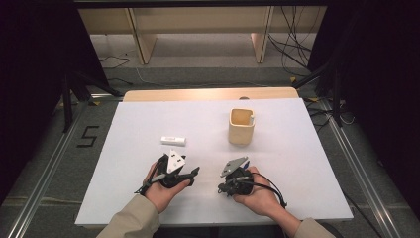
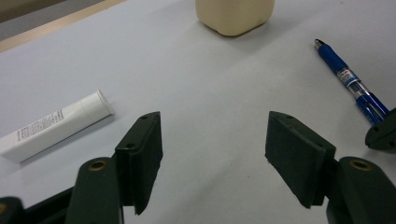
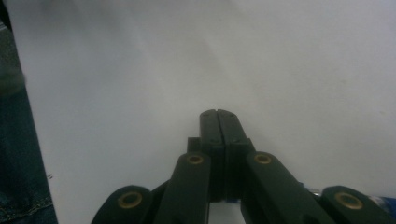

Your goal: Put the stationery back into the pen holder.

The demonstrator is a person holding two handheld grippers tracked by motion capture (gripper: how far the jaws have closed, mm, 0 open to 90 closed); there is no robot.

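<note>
Tabletop [image 1: 148,124], white and broad, takes up the middle of the high view. Right of centre on it we see a beige cup [image 1: 241,131] standing upright, with a small white thing [image 1: 251,118] leaning at its right rim; we cannot tell what it is.

Lower down, each hand holds a tool. The left gripper [image 2: 215,154] has its jaws wide apart over bare table. The right gripper [image 3: 217,114] has its jaws pressed flat together.

In the high view a white tube [image 1: 173,141] lies flat just above the left hand. In the left gripper view a blue pen [image 2: 348,77] lies at the right edge, its near end beside the right gripper.
</note>
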